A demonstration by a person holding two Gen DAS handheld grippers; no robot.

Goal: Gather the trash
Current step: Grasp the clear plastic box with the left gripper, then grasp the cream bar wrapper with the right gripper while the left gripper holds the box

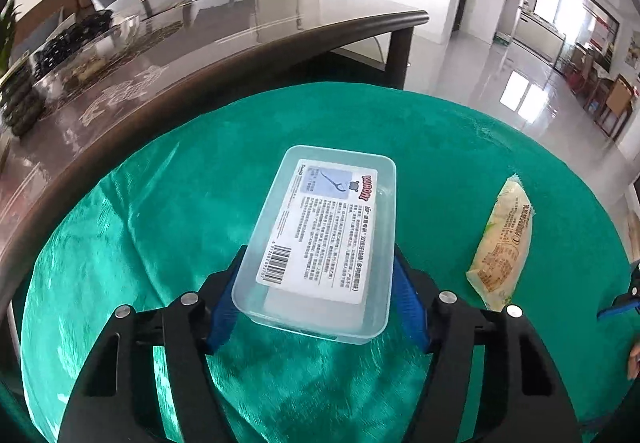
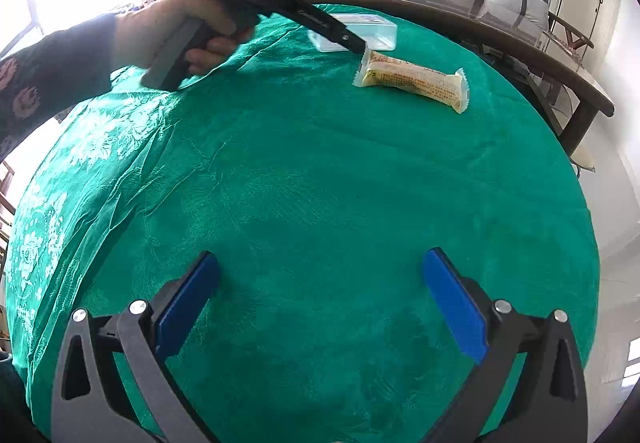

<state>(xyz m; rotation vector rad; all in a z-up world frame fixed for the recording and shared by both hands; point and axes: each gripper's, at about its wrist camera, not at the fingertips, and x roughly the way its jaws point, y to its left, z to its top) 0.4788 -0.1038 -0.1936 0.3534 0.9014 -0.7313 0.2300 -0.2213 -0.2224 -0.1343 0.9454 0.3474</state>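
The clear plastic box (image 1: 324, 239) lay on the green cloth (image 1: 160, 243) covering the counter, between the blue pads of the left gripper (image 1: 316, 303); the jaws stood against its near end on both sides, clamped on it as far as the left wrist view showed. The snack wrapper (image 1: 504, 243) lay just beside the box, untouched. The right gripper (image 2: 320, 307) hung well apart from the box, its jaws apart and empty. Judged from this, collection had only begun: one item gripped, none deposited. No bin appeared in either view. Whether the box was lifted off the cloth could not be told. The left gripper hid part of the box in the right wrist view
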